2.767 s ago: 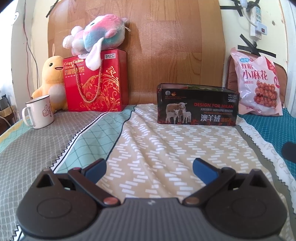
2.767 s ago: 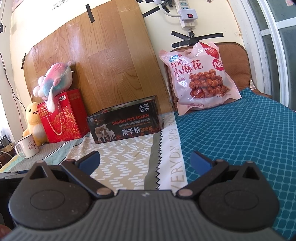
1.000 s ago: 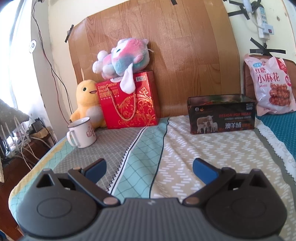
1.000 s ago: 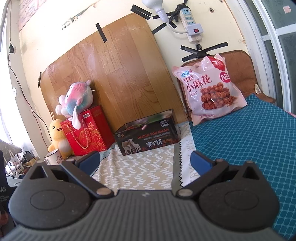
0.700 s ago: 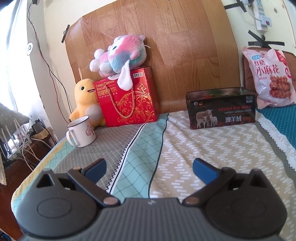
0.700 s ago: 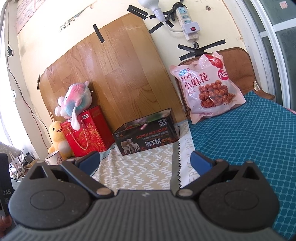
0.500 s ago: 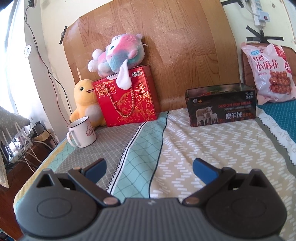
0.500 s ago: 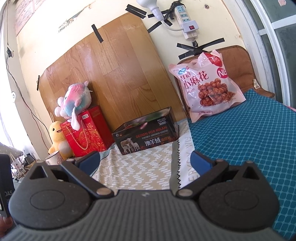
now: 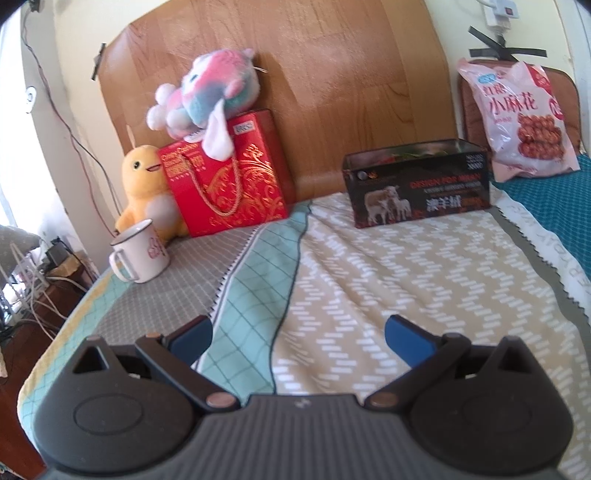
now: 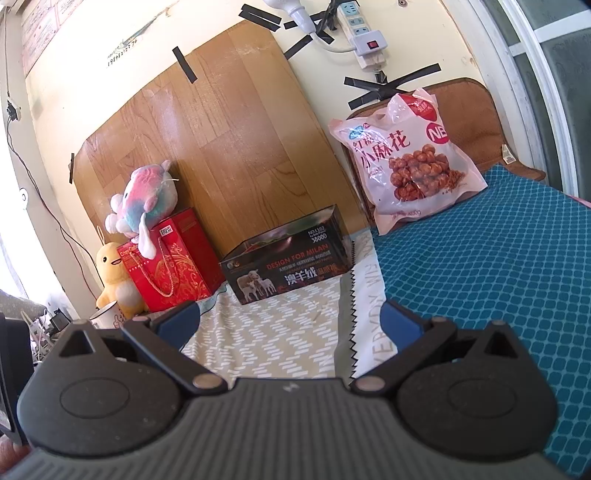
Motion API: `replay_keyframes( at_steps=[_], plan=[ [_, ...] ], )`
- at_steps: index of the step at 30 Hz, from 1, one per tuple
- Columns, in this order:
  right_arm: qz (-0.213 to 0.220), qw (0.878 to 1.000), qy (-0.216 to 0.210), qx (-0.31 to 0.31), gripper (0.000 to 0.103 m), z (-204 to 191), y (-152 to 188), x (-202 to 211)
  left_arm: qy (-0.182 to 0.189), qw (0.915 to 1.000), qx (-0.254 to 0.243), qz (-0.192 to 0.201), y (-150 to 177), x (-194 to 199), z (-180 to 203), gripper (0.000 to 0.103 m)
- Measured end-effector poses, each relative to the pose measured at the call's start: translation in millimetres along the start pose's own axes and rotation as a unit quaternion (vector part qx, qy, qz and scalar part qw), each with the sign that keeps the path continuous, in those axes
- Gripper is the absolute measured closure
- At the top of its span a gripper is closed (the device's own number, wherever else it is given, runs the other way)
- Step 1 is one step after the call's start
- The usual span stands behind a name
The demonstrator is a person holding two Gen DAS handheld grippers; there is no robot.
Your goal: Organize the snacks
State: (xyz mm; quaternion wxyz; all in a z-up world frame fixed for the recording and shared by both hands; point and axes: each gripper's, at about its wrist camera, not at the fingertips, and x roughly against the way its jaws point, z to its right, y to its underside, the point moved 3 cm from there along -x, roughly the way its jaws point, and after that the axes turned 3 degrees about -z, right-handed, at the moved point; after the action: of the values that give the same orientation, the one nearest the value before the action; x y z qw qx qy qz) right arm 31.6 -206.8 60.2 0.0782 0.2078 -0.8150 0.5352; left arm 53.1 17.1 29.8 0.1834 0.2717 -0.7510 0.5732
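Both grippers are hovering over the bed with nothing between their fingers. The left gripper [image 9: 298, 334] is holding its blue pads wide apart above the beige-and-teal sheet [image 9: 406, 266]; the right gripper [image 10: 291, 319] is spread just as wide above the seam where that sheet is meeting a blue mat [image 10: 498, 266].

One snack bag [image 10: 408, 158] is leaning upright against a brown cushion [image 10: 469, 110] at the head of the bed, resting on the mat. It is pink and clear, showing brown twists inside, with large red characters "小麻花" and a red round badge reading "NE" — the rest is cut off by a fold. The small print is too fine to read.

One black box [image 10: 286, 264], open at the top, is sitting to the left of the bag, well apart from it, against the wooden board [image 10: 221, 129]. Its front is showing three sheep, "DESIGN FOR MILAN", "澳羊绒", and on the corner "NO.L102" over "38000".

One red gift box [image 9: 225, 177] with a gold rope handle is standing further left, reading "Crispy Cashew" at its top edge. A pink-and-blue plush [image 9: 207, 99] is lying on it, and a yellow duck plush [image 9: 146, 188] is sitting beside it — two plush toys in all. One white mug [image 9: 142, 251] is standing in front of the duck.

One white power strip [image 10: 364, 33] is hanging on the wall, with black tape strips around it.
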Motion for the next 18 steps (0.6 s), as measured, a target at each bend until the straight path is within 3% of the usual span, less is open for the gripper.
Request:
replay_keyframes(
  at_steps=[18],
  plan=[
    [0.001, 1.000, 0.001, -0.003, 0.000, 3, 1, 0, 0.049, 0.9984, -0.013, -0.023, 3, 3, 15, 0.000]
  ],
)
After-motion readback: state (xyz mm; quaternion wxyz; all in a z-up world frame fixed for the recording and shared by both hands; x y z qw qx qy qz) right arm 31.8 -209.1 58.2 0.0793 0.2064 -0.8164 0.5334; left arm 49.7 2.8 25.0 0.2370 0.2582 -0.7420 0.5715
